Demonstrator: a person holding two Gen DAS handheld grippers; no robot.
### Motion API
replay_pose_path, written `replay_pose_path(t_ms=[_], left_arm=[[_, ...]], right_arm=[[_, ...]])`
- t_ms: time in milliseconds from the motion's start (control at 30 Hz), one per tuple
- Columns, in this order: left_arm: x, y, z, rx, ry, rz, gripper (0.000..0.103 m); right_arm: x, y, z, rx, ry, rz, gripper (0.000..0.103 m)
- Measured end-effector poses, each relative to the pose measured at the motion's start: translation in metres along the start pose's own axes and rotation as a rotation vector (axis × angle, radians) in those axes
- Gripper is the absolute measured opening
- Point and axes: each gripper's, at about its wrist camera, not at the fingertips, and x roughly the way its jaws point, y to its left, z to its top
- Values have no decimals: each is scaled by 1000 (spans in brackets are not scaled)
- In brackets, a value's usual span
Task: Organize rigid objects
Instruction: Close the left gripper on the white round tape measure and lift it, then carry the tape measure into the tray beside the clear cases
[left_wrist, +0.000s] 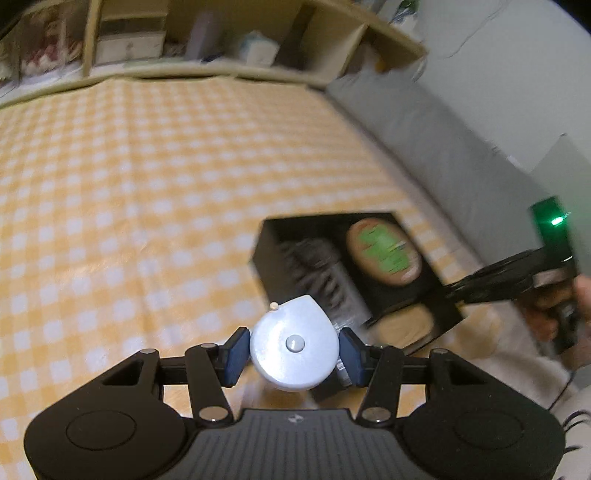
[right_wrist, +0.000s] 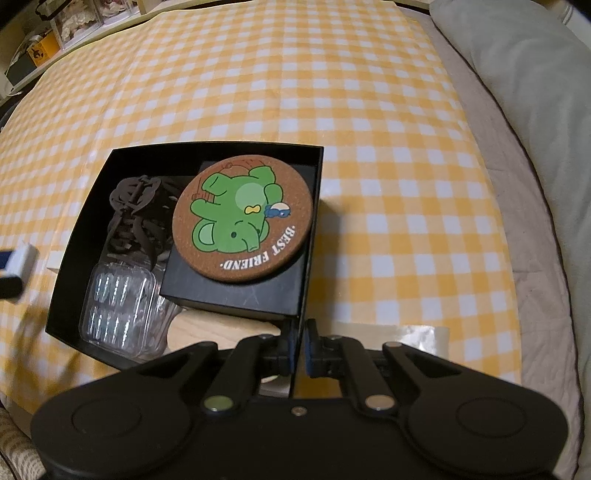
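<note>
Left claw (left_wrist: 293, 349): blue pads pressed on both sides of a white round tape measure (left_wrist: 293, 347), held above the yellow-checked bedspread (left_wrist: 147, 184), just beside the black box (right_wrist: 74, 266).

Right claw (right_wrist: 300, 350): jaws nearly together, pinching the box's near right wall.

Box contents: cork coaster (right_wrist: 243, 218) printed with a green elephant, lying on a smaller black box (right_wrist: 236, 291); dark hair claw clip (right_wrist: 136, 214); clear plastic case (right_wrist: 118, 306); pale wooden piece (right_wrist: 221, 332), partly hidden.
</note>
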Motion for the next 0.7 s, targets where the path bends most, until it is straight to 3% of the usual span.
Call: replay_pose_path(t_ms=[233,367,700], left_arm=[[30,-53,8,38,2,-96,53],[59,-76,3,72,38,-104,53],[95,-86,7,96,3,-121,53]], right_arm=[[0,0,0,1,0,0,6],[0,0,0,-2,1,-1,6],[-1,0,1,-1,1,-5,6]])
